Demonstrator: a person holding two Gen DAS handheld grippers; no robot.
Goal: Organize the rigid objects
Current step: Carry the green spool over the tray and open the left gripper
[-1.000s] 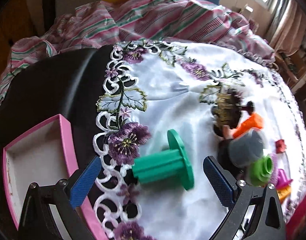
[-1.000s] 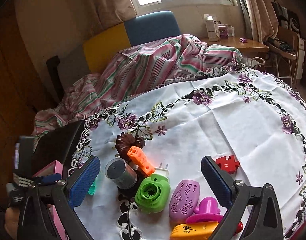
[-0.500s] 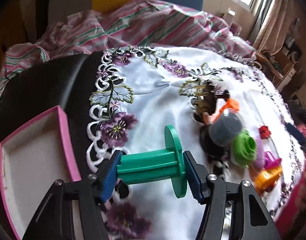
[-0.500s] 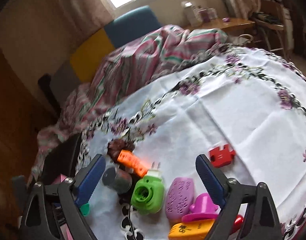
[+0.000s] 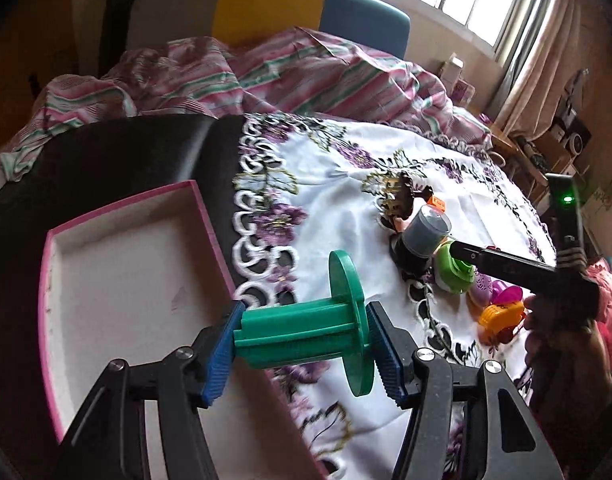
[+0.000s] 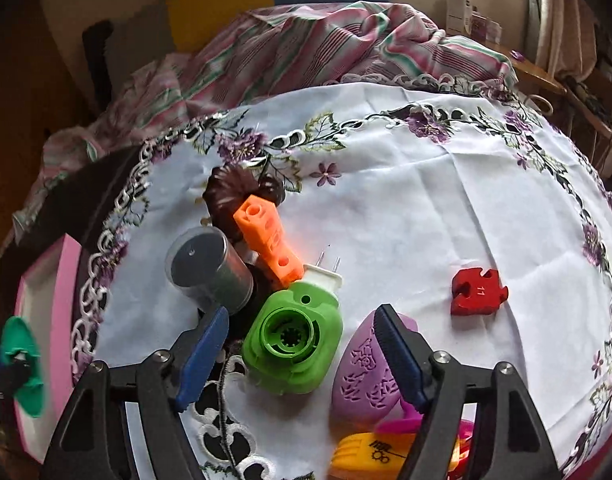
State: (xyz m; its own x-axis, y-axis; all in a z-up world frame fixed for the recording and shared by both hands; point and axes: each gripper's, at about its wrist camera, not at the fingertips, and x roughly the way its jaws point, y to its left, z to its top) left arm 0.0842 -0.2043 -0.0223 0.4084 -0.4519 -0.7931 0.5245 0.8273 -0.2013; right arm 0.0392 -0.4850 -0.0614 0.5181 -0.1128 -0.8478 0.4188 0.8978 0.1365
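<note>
A second ago our left hand-held gripper (image 5: 302, 354) stood wide around the green spool (image 5: 306, 336) lying on the desk; now it clamps that flanged spool, lifted over the pink box's (image 5: 126, 280) rim. Our right hand-held gripper (image 6: 300, 356) is closing, not yet touching the green plug-in device (image 6: 294, 340).

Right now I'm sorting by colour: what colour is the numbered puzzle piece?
Red puzzle piece; clearest in the right wrist view.
</note>
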